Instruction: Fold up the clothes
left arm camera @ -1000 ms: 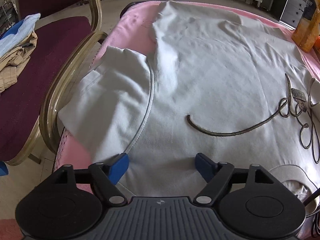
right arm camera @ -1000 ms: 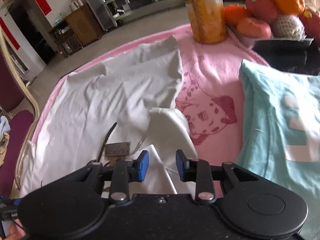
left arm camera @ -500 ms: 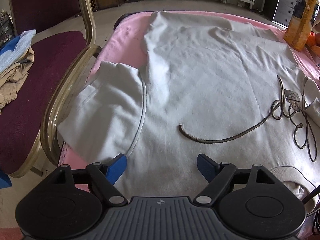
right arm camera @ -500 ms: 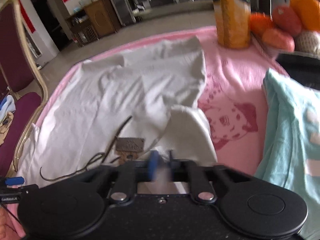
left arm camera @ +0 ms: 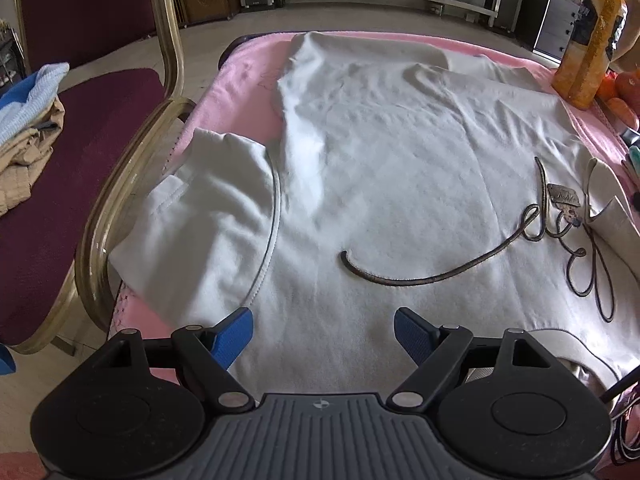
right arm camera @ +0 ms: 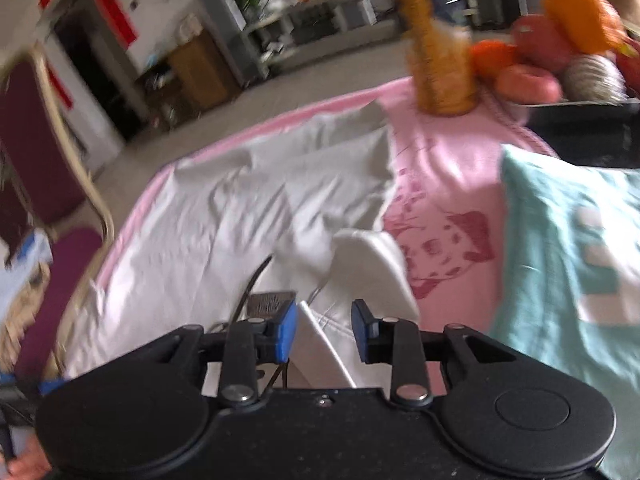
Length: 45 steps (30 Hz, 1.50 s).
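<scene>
Currently a white sweatshirt (left arm camera: 400, 168) is lying spread across a pink blanket (left arm camera: 236, 84) that is covering the surface. It is showing a dark cursive script design (left arm camera: 472, 264) and a small brown patch (left arm camera: 563, 197) on the chest. One sleeve (left arm camera: 208, 220) is lying folded inward at the left edge, just beside the gold frame of a maroon chair (left arm camera: 132, 168). Folded tan and light-blue clothes (left arm camera: 28, 132) are sitting on the chair seat.

The left claw (left arm camera: 323, 332) is hovering low over the near part of the sweatshirt, its blue pads (left arm camera: 234, 334) standing wide apart with only flat fabric showing beneath the gap; the pads are gripping nothing.

The right claw (right arm camera: 324, 332) is pointing down at the other sleeve (right arm camera: 372, 268), which is lying folded over next to the dog print on the blanket. Its jaws are opening, and a raised white fold of the sweatshirt is standing in the gap between the pads (right arm camera: 286, 330), nearer the left one; the pads are not pressing on it. This view is motion-blurred.

A folded teal garment (right arm camera: 568, 264) is lying to the right, apart from the sweatshirt. An orange bottle (left arm camera: 590, 44) and a tray of fruit (right arm camera: 560, 60) are standing at the far edge.
</scene>
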Tool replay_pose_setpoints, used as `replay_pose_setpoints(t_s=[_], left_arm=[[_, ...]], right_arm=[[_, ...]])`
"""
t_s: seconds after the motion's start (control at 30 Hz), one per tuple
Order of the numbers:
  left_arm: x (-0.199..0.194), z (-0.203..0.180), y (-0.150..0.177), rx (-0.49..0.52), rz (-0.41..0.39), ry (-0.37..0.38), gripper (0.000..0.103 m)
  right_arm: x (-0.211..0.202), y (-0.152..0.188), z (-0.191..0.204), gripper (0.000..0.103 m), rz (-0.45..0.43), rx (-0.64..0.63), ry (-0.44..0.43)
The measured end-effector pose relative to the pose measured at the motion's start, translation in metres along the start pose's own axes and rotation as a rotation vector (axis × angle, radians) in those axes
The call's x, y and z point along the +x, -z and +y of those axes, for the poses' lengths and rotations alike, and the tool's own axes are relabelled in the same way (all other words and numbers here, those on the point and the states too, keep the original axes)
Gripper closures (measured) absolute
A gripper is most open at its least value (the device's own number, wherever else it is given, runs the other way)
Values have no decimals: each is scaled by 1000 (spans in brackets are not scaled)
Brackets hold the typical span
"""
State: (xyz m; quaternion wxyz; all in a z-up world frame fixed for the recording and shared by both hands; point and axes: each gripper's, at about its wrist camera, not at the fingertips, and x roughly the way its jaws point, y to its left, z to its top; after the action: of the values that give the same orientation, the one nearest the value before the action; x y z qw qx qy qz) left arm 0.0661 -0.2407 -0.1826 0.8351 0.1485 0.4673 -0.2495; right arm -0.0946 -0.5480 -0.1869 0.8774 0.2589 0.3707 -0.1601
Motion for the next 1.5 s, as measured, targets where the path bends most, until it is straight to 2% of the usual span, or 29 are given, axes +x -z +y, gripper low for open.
replay_pose_setpoints(t_s=[0.17, 0.23, 0.27, 0.33, 0.43, 0.57, 0.6, 0.7, 0.77, 0.83, 0.93, 1.03, 1.07, 1.1, 1.13, 1.2, 1.27, 1.3, 1.4, 1.5], left_arm=[[4, 1, -1, -10, 15, 8, 22], [3, 0, -1, -7, 10, 8, 22], [2, 0, -1, -6, 8, 8, 22], [1, -1, -1, -3, 3, 7, 22], [-4, -2, 0, 4, -14, 5, 22], [-10, -4, 2, 3, -28, 28, 22], [-10, -6, 3, 6, -29, 36, 22], [-11, -15, 8, 32, -26, 55, 22], [-11, -21, 12, 57, -25, 59, 22], [-10, -25, 16, 73, -26, 57, 22], [-9, -24, 17, 74, -24, 49, 22], [-10, -17, 16, 46, -24, 42, 22], [-10, -15, 15, 36, -24, 39, 22], [-11, -13, 15, 26, -24, 37, 22], [-12, -11, 14, 18, -26, 33, 22], [-12, -8, 13, 3, -26, 30, 22], [-11, -6, 12, -6, -24, 28, 22], [-10, -6, 12, -9, -23, 26, 22], [-8, -4, 12, -18, -20, 22, 26], [-8, -4, 14, -7, -20, 19, 34]], right_arm=[[23, 2, 20, 74, 66, -130, 19], [20, 6, 26, 88, 54, -185, 31], [18, 8, 30, 99, 48, -212, 38], [5, 10, 31, 99, -8, -216, 49], [-31, 13, 20, 100, -142, -127, 83], [-82, 24, -18, 101, -319, 98, 219], [-89, 29, -29, 101, -337, 165, 261], [-92, 42, -68, 101, -286, 367, 403], [-87, 47, -86, 101, -233, 453, 447], [-85, 50, -91, 101, -214, 480, 477], [-81, 47, -81, 101, -209, 421, 507], [-76, 44, -70, 97, -188, 356, 504], [-78, 43, -66, 87, -200, 352, 508], [-84, 45, -62, 70, -225, 358, 500], [-91, 49, -58, 65, -254, 368, 481], [-104, 55, -51, 65, -313, 388, 443], [-100, 55, -44, 69, -312, 354, 330], [-95, 53, -40, 75, -302, 329, 263], [-63, 46, -18, 76, -179, 206, 104], [-30, 44, -6, 76, -35, 181, 43]])
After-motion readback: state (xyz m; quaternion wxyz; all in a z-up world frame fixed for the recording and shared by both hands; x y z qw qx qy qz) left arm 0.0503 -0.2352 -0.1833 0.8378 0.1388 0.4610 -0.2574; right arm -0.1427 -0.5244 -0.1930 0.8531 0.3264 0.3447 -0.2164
